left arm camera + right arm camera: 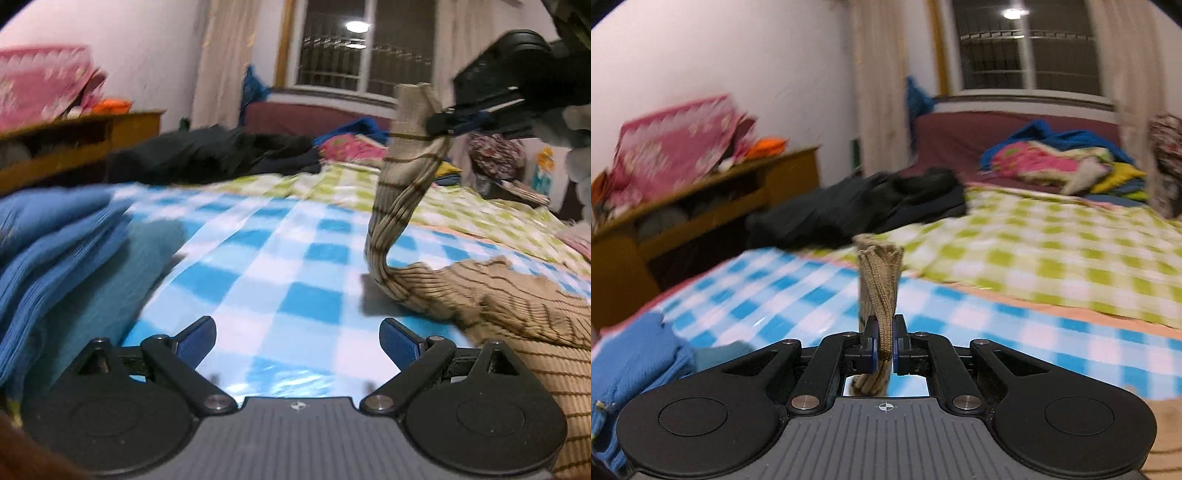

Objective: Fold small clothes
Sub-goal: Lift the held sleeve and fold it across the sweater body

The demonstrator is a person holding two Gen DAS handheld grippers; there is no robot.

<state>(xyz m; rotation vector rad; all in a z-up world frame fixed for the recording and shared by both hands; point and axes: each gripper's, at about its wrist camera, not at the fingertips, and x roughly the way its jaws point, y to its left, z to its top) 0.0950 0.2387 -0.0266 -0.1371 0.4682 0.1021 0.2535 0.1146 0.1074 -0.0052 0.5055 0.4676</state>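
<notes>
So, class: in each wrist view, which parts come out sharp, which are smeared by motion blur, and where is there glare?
Left wrist view: the open left gripper is sharp, the blue clothes are smeared, and glare sits on the blue checked sheet. Right wrist view: the right gripper and the pinched beige striped sleeve are sharp, the room behind streaks, and a lamp reflection glares in the window.

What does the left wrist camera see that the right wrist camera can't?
Only the left wrist view shows the open left hand-held gripper, the body of the beige striped knit sweater lying on the bed, and its sleeve rising to the right hand-held gripper.

Only the right wrist view shows, up close, the right hand-held gripper shut on the bunched sleeve.

Both show the blue-and-white checked plastic sheet, the blue knit clothes, the black garment and the window.
</notes>
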